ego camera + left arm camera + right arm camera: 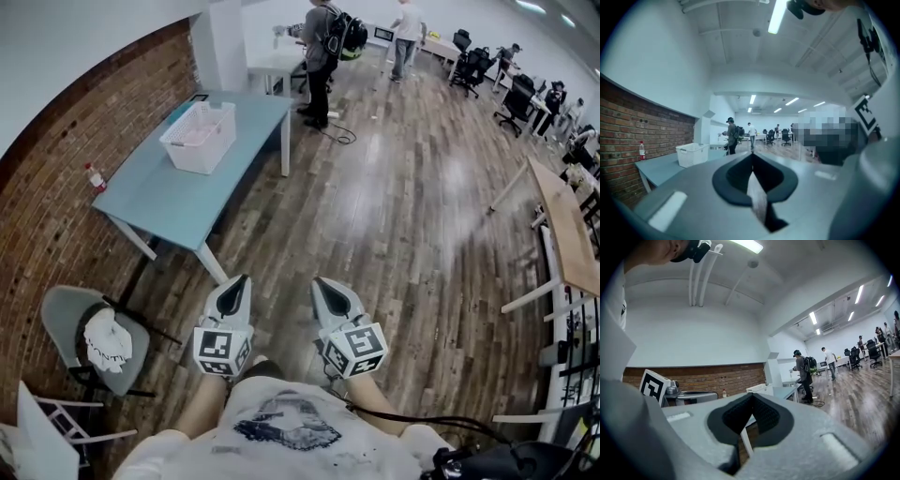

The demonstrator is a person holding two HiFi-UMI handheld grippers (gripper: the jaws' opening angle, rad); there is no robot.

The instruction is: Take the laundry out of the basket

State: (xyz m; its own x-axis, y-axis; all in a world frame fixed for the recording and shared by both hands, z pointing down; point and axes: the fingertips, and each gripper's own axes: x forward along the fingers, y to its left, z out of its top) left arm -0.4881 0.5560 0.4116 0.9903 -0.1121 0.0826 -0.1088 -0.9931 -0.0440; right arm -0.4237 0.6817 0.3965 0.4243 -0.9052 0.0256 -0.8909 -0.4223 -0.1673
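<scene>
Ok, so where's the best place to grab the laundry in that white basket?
Probably a raised fold near the middle of the laundry, coming straight down from above. The basket is open-topped with tall walls all round, so an approach from the side would likely be blocked.

Basket [194,156], upper left: white plastic lattice. Tabletop [173,202]: smooth, matt. Floor [403,206]: glossy wood planks. Wall [47,216], left: rough brick.

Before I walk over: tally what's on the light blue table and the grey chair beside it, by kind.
White slatted plastic laundry basket: 1
Small clear bottle with red cap: 1
Crumpled white cloth on the grey chair: 1
Total: 3
</scene>
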